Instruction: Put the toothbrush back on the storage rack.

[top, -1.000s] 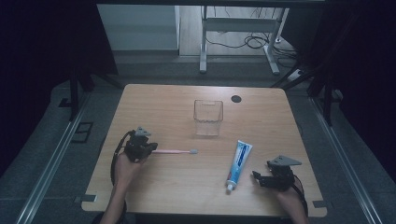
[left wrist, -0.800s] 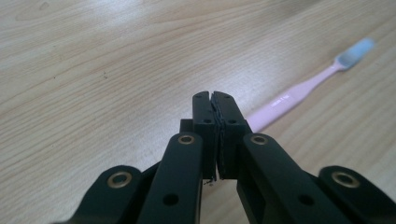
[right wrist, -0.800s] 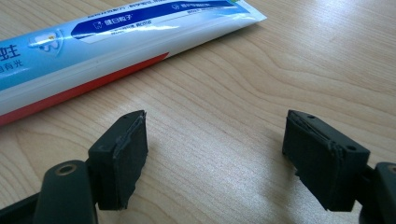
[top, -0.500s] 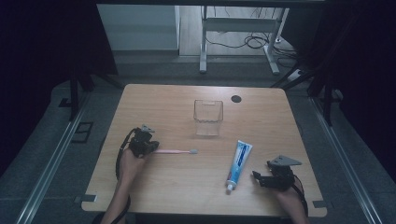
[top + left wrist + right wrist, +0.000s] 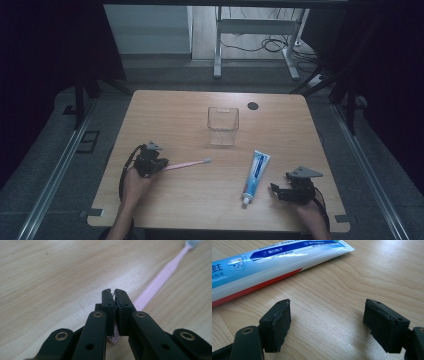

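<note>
A pink toothbrush lies flat on the wooden table, its bristle head pointing right. My left gripper is at its handle end. In the left gripper view the jaws stand almost together, and the pink handle runs out from beside them with its end showing between the pads. These jaws have just been opening by a hair. A blue and white toothpaste tube lies right of centre, cap toward me. My right gripper rests on the table just right of the tube, open with only bare wood between its pads.
A clear plastic cup stands upright at the middle of the table, beyond both items. A small black round cap sits in the tabletop near the far edge. Past the table are a dark floor, metal desk legs and cables.
My left hand has shifted slightly toward me at the toothbrush handle. The toothbrush, tube and right gripper lie where they were.
</note>
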The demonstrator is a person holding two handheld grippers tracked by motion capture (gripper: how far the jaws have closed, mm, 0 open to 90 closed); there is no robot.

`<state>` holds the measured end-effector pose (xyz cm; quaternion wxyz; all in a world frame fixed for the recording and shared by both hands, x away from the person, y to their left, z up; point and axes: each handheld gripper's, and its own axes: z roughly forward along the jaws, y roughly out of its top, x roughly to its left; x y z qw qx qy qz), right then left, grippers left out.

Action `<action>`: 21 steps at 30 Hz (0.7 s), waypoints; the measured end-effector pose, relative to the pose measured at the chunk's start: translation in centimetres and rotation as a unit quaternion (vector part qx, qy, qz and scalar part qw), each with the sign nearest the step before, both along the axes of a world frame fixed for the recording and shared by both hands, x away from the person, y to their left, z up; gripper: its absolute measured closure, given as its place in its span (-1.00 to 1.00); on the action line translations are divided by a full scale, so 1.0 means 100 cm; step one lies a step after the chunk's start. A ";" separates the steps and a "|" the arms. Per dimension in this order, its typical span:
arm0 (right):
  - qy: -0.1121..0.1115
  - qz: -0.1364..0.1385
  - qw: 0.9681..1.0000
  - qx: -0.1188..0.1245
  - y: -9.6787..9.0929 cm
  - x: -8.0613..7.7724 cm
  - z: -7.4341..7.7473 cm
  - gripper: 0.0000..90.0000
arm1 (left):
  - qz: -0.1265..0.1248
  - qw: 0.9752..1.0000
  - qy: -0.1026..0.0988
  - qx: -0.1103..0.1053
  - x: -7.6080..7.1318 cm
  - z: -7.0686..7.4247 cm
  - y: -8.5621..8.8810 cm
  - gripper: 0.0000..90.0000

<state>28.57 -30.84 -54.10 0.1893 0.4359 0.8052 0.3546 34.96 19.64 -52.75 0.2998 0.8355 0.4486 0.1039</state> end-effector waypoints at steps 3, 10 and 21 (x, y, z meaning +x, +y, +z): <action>0.000 0.000 1.000 0.000 0.000 0.000 0.000 -0.50 | -0.007 1.000 0.000 0.003 -0.007 0.000 -0.001 0.91; -0.001 0.000 1.000 0.000 0.000 0.000 0.000 -0.50 | -0.022 1.000 0.003 0.004 -0.025 0.001 -0.008 0.90; -0.001 0.001 1.000 -0.001 0.000 0.000 0.000 -0.50 | -0.029 0.999 0.013 -0.007 -0.051 0.002 -0.016 0.87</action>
